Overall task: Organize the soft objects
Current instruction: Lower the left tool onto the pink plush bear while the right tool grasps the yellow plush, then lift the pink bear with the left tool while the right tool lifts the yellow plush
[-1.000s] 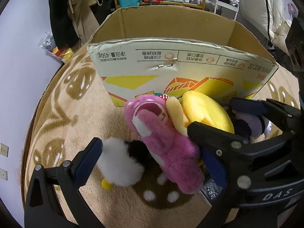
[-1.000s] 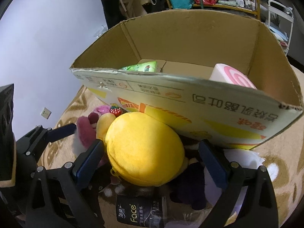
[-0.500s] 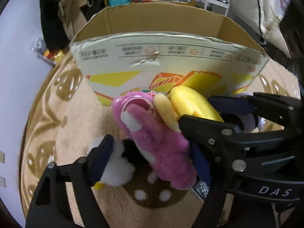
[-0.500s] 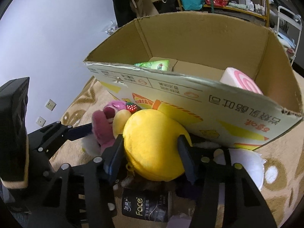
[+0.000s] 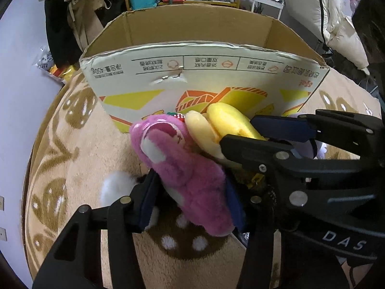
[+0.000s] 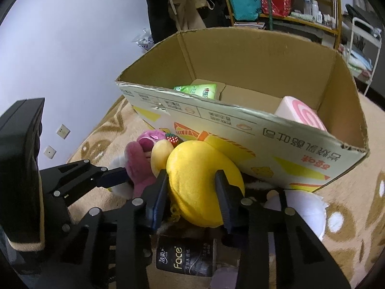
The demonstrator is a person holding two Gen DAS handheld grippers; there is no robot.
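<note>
A pink plush bear [image 5: 182, 166] lies on the rug in front of the cardboard box [image 5: 204, 72]. My left gripper [image 5: 191, 187] is closing on its body, and both pads press into the fur. Beside it lies a round yellow plush [image 6: 199, 183]. My right gripper [image 6: 191, 183] is closing on it, and its pads dent both sides. In the left wrist view the yellow plush [image 5: 228, 122] sits just right of the bear, with the right gripper [image 5: 240, 131] around it. The pink plush bear [image 6: 142, 166] shows left of the yellow one.
The open box [image 6: 240, 125] holds a green pack [image 6: 197, 90] and a pink-and-white swirl cushion [image 6: 300, 115]. A white plush [image 5: 115, 187] lies left of the bear. A black "Face" tissue pack [image 6: 185, 255] and a white item [image 6: 308, 207] lie by the yellow plush on the beige rug [image 5: 79, 159].
Both grippers have closed from wide open: the left onto the pink bear, the right onto the yellow plush. The hands have stayed in about the same place.
</note>
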